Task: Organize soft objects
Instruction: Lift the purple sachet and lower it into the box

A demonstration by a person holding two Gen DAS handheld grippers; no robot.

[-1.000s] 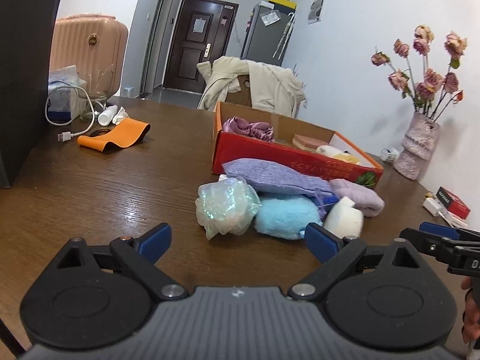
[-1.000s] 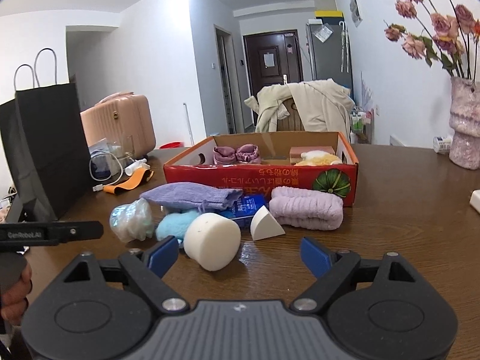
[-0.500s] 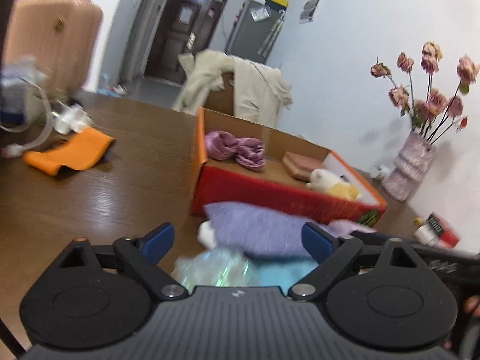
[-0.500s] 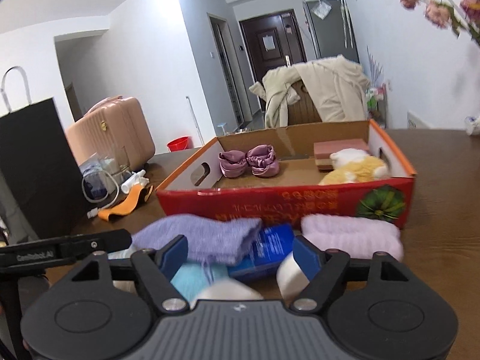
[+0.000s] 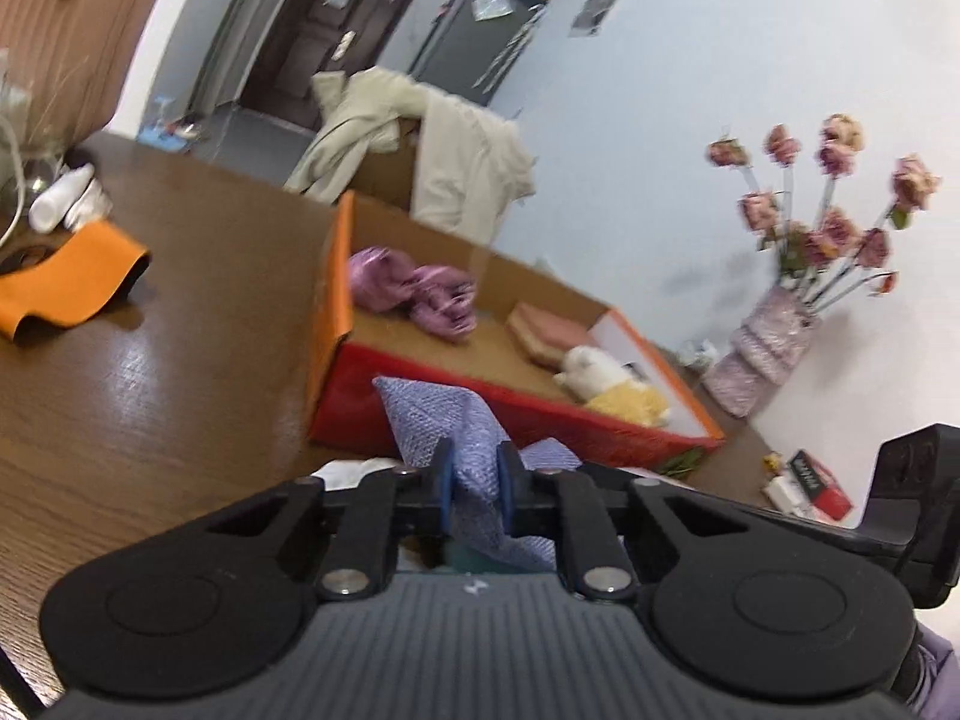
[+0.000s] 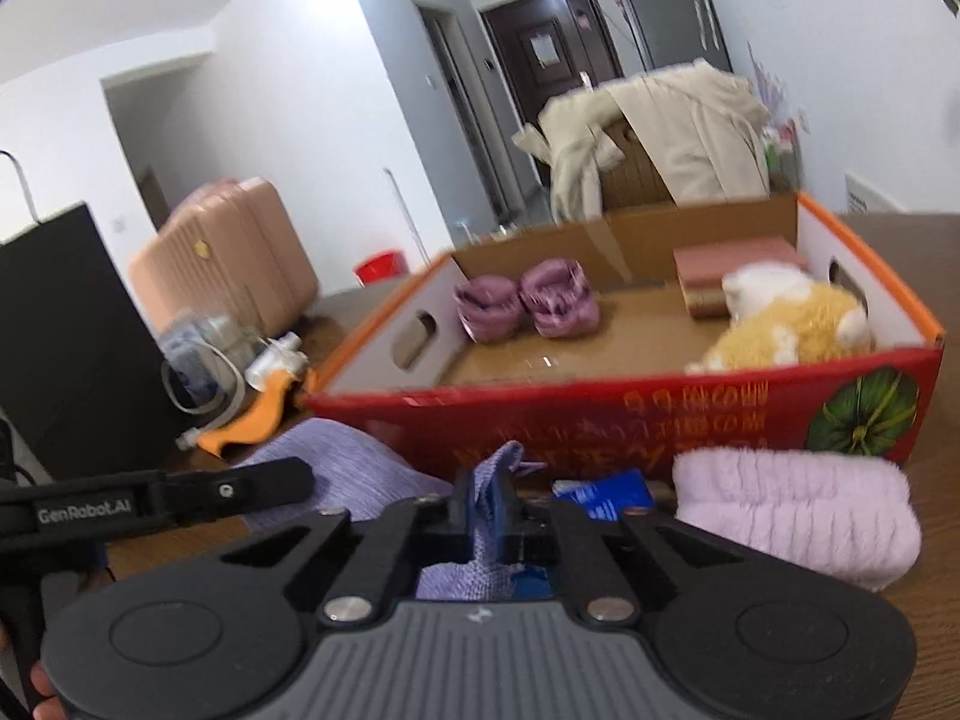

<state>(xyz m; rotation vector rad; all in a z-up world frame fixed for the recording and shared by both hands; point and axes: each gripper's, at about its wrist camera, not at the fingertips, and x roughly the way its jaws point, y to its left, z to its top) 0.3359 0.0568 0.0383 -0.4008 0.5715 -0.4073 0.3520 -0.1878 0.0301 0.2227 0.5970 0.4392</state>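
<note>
My left gripper [image 5: 474, 489] is shut on a lavender knitted cloth [image 5: 444, 420] in front of the red cardboard box [image 5: 480, 414]. My right gripper [image 6: 489, 507] is shut on the other end of the same cloth [image 6: 342, 474]. The box [image 6: 660, 426] holds a purple scrunchie [image 6: 528, 303], a pink sponge block [image 6: 732, 267] and a yellow-white plush toy [image 6: 786, 324]. A fluffy pale purple roll [image 6: 798, 516] and a blue packet [image 6: 606, 492] lie before the box on the right.
An orange band [image 5: 66, 285], a white cable and small bottles [image 5: 60, 204] lie at the table's left. A vase of dried roses [image 5: 774, 336] stands at right. A black paper bag [image 6: 66, 336] and pink suitcase [image 6: 234, 258] stand left. A chair with a beige coat [image 6: 654, 138] is behind.
Both grippers moved forward and down over the pile and closed on the lavender cloth. The camera views now sit closer to the box.
</note>
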